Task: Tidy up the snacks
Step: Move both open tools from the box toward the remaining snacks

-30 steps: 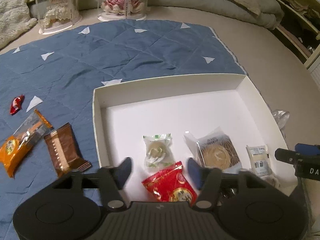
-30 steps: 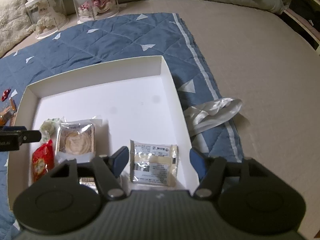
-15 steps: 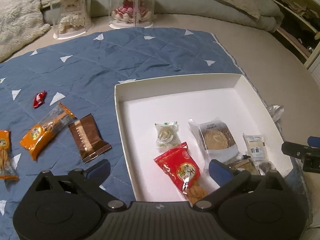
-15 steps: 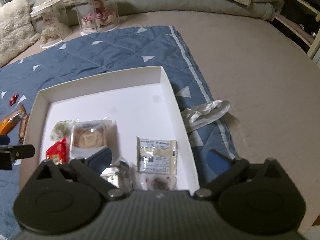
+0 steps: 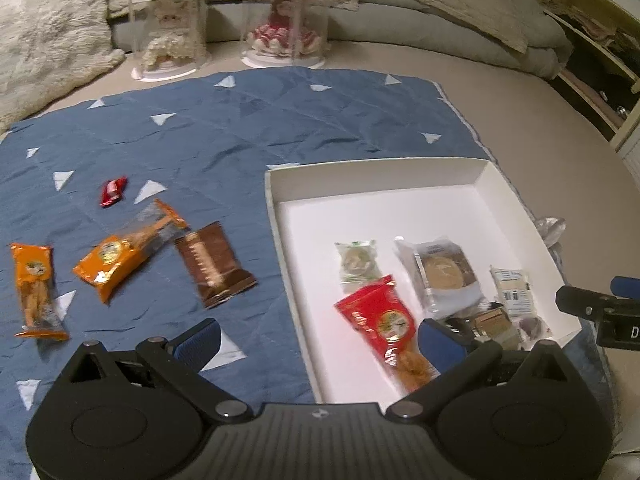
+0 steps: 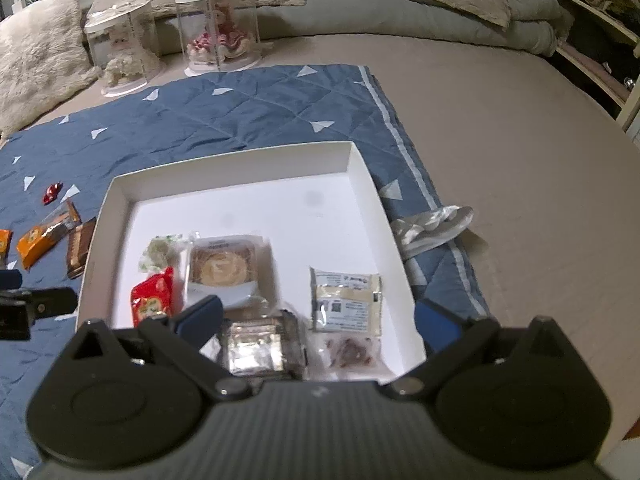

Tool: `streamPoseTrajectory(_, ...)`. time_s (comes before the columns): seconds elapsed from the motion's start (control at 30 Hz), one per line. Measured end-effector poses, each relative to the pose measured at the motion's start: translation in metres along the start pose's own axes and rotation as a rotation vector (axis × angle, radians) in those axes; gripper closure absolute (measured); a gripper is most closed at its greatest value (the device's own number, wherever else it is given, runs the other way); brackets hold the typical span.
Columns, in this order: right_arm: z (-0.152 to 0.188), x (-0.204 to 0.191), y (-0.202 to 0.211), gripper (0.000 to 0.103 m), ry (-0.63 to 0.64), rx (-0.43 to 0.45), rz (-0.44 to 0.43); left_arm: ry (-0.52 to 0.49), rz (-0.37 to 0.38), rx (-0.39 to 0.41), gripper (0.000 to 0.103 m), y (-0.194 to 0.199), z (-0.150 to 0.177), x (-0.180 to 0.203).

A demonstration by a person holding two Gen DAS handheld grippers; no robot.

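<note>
A white box [image 5: 400, 168] lies on a blue quilt [image 5: 240, 128] and holds several snacks: a red packet [image 5: 380, 316], a green-and-white packet [image 5: 356, 260], a round pastry in clear wrap [image 5: 444, 272] and a small white packet [image 5: 512, 290]. Outside it, to the left, are a brown wrapper [image 5: 214, 266], two orange packets [image 5: 124, 250] [image 5: 34, 292] and a red candy [image 5: 112, 192]. My left gripper [image 5: 318, 340] hangs open and empty over the box's left wall. My right gripper [image 6: 318, 320] is open and empty above the white packet [image 6: 346, 296] and a foil packet [image 6: 260, 344].
Two clear doll cases [image 5: 168, 36] [image 5: 288, 20] stand beyond the quilt's far edge. A crumpled plastic wrapper [image 6: 432, 228] lies right of the box [image 6: 240, 168]. A fluffy pillow [image 6: 36, 60] is at the far left, shelving [image 5: 600, 60] at the far right.
Both grippers have opened wide and drawn up and back. The red packet and the white packet, which sat between the fingers, now lie free in the box.
</note>
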State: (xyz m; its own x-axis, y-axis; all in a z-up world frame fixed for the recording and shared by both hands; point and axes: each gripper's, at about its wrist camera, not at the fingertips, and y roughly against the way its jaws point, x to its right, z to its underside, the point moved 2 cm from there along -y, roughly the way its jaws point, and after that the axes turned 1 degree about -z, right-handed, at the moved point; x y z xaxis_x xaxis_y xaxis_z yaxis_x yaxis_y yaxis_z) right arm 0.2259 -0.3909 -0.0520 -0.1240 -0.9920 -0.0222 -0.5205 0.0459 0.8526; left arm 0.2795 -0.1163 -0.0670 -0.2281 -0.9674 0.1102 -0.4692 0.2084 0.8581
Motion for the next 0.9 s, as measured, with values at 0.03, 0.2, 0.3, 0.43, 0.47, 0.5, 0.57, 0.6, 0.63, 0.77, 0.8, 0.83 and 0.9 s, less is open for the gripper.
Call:
streamPoseTrajectory(0.03,0.0,-0.003,0.0,0.0,0.003,0.0,-0.003,0.006,-0.006,0.003,0.0,0.002,0.001,-0.005)
streamPoseTrajectory(0.2,-0.002,-0.024,0.002,0.0,0.023,0.005,-0.038,0.036,-0.032,0.011,0.0,0.01,0.006,-0.032)
streamPoseTrajectory(0.3,-0.004,-0.039,0.0,0.0,0.041,0.006,-0.058,0.059,-0.055,0.011,0.0,0.014,0.01,-0.051)
streamPoseTrajectory(0.43,-0.005,-0.061,-0.002,0.0,0.06,0.01,-0.087,0.092,-0.078,0.016,0.0,0.02,0.015,-0.074)
streamPoseTrajectory(0.47,-0.005,-0.067,-0.003,0.0,0.063,0.011,-0.095,0.098,-0.082,0.018,0.0,0.022,0.017,-0.079)
streamPoseTrajectory(0.5,-0.005,-0.072,-0.003,0.0,0.065,0.01,-0.101,0.103,-0.086,0.021,0.0,0.023,0.018,-0.085)
streamPoseTrajectory(0.57,-0.006,-0.082,-0.006,0.0,0.07,0.011,-0.113,0.116,-0.097,0.021,0.0,0.026,0.021,-0.096)
streamPoseTrajectory(0.6,-0.006,-0.087,-0.007,0.0,0.072,0.012,-0.121,0.122,-0.102,0.02,0.0,0.027,0.023,-0.101)
streamPoseTrajectory(0.63,-0.006,-0.094,-0.008,0.0,0.074,0.011,-0.129,0.13,-0.109,0.02,0.0,0.028,0.025,-0.107)
streamPoseTrajectory(0.77,-0.006,-0.121,-0.013,0.0,0.097,0.003,-0.157,0.162,-0.134,0.023,0.0,0.033,0.031,-0.131)
streamPoseTrajectory(0.8,-0.006,-0.126,-0.014,0.0,0.103,0.003,-0.165,0.172,-0.139,0.024,0.0,0.034,0.033,-0.137)
streamPoseTrajectory(0.83,-0.007,-0.13,-0.016,0.0,0.109,0.003,-0.175,0.185,-0.145,0.025,0.0,0.036,0.035,-0.145)
streamPoseTrajectory(0.9,-0.007,-0.144,-0.018,0.0,0.123,0.001,-0.192,0.21,-0.158,0.027,0.0,0.038,0.038,-0.159)
